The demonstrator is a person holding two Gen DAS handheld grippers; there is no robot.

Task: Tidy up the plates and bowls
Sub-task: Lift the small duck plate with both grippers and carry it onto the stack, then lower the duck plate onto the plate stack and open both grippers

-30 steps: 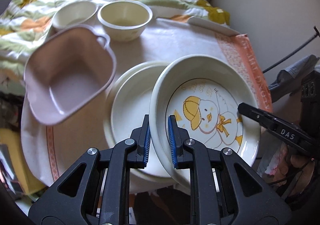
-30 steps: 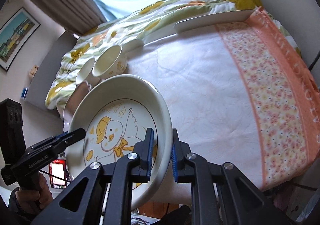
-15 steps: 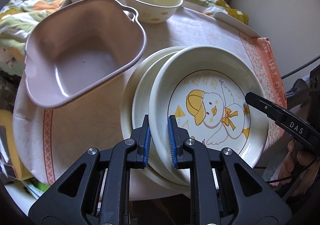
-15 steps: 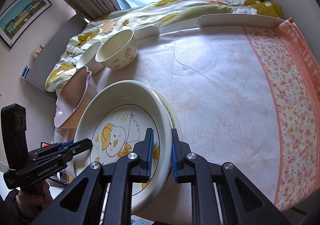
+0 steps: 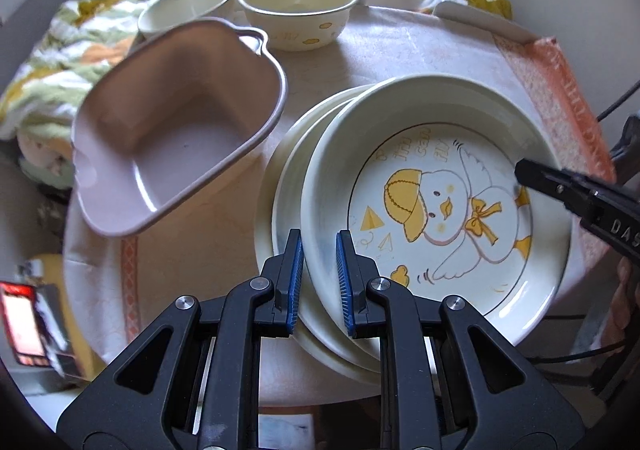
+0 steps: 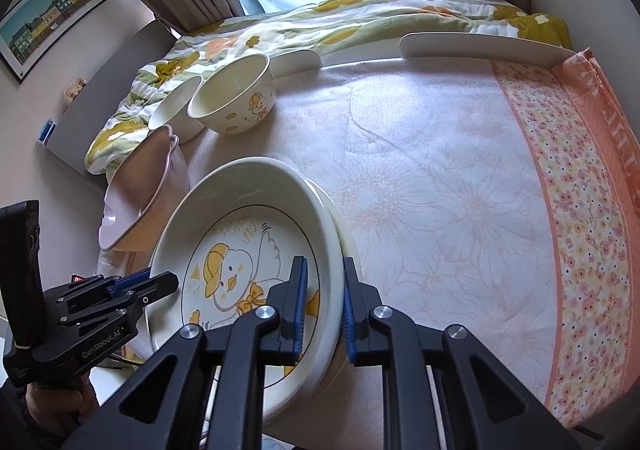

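Nearest in the left wrist view, the left gripper [image 5: 318, 282] pinches the near rim of the duck plate [image 5: 436, 205], which lies on a stack of plain plates [image 5: 286, 185], while the right gripper [image 6: 324, 310] pinches the opposite rim. Only the left view shows "DAS" on the right gripper's finger and the pink dish's [image 5: 176, 125] inside; only the right view shows "GenRobot.AI" on the left gripper. Farther off, two cream bowls [image 6: 234, 93] stand side by side on the floral tablecloth [image 6: 460, 177], with a framed picture [image 6: 44, 17] beyond.
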